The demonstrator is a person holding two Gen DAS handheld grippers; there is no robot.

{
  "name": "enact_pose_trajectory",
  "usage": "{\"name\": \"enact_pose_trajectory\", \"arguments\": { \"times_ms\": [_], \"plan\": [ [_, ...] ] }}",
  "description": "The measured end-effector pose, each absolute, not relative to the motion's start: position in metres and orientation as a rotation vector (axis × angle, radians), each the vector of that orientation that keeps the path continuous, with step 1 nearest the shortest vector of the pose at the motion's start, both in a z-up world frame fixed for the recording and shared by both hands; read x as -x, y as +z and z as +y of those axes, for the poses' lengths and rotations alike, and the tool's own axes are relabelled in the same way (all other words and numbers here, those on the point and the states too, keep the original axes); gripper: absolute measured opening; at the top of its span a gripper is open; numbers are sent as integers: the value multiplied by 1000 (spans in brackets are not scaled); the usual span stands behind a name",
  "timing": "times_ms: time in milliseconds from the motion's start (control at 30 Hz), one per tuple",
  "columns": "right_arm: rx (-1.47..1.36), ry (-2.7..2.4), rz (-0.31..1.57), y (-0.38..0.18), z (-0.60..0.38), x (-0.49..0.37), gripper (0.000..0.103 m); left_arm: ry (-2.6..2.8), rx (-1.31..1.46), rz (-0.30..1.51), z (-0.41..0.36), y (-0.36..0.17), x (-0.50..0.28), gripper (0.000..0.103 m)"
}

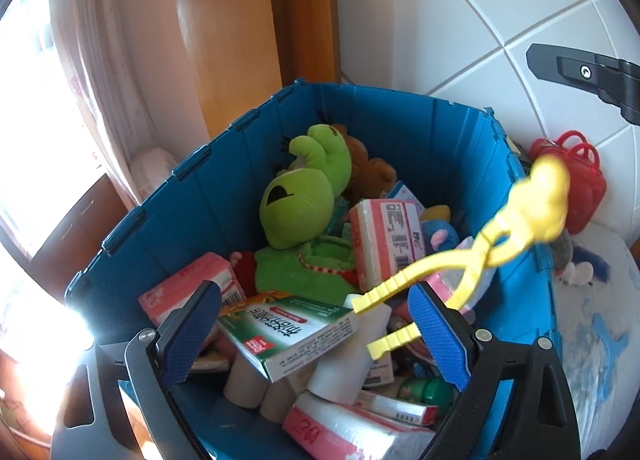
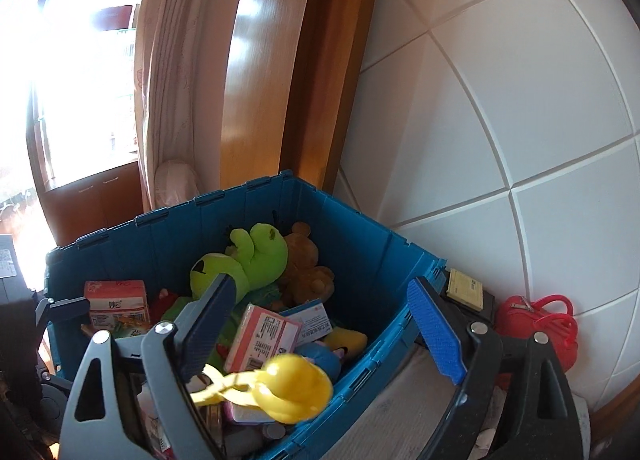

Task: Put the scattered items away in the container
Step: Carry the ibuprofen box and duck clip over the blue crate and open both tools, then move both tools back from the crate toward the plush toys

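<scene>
The left tool [image 1: 316, 336] hangs over the near edge of a blue crate [image 1: 168, 220], its two blue-padded fingers spread wide with nothing pressed between them. A yellow plastic scoop-tong toy [image 1: 516, 220] crosses in front of the left tool's right finger; its two flat handle ends lie beside that finger's pad, and its rounded yellow head reaches up over the crate's right rim. Whether the handles touch the pad cannot be told. It looks blurred.

The right tool [image 2: 320, 328] is also spread wide and grasps nothing. It sits above the crate's near right rim [image 2: 360, 372], and the same yellow toy [image 2: 296, 388] shows low between its fingers, over the crate's contents.

Inside the crate, nearest the near edge, lie pink-and-white tissue packs [image 1: 344, 428], white paper rolls [image 1: 256, 392] and a green-and-white medicine box [image 1: 288, 332] tilted on top of them. Another tissue pack [image 1: 384, 244] stands upright in the middle. Toward the far wall a green frog plush [image 1: 304, 196] lies on the pile, with a brown plush bear [image 1: 368, 172] just beside it in the far right corner.

Outside the crate, beyond its right rim, a small red toy bag [image 1: 576, 180] rests against a white panelled wall [image 2: 520, 120]. Behind the crate's far left corner stand a wooden frame [image 2: 272, 60] and a pale curtain [image 2: 172, 80] by a bright window
</scene>
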State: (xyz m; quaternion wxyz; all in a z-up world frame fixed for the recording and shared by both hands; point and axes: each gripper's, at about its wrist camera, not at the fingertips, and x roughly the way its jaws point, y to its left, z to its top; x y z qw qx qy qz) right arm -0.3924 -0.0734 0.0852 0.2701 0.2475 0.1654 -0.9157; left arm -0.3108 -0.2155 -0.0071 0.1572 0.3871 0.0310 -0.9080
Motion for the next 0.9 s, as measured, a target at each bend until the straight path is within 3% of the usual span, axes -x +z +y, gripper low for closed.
{"name": "enact_pose_trajectory", "arguments": {
  "times_ms": [467, 900],
  "plan": [
    [-658, -2514, 435, 76, -64, 381, 100, -2620, -1111, 84, -209, -9, 298, 96],
    [-634, -2558, 328, 66, 23, 347, 101, -2698, -1050, 54, -170, 1, 268, 96]
  ]
}}
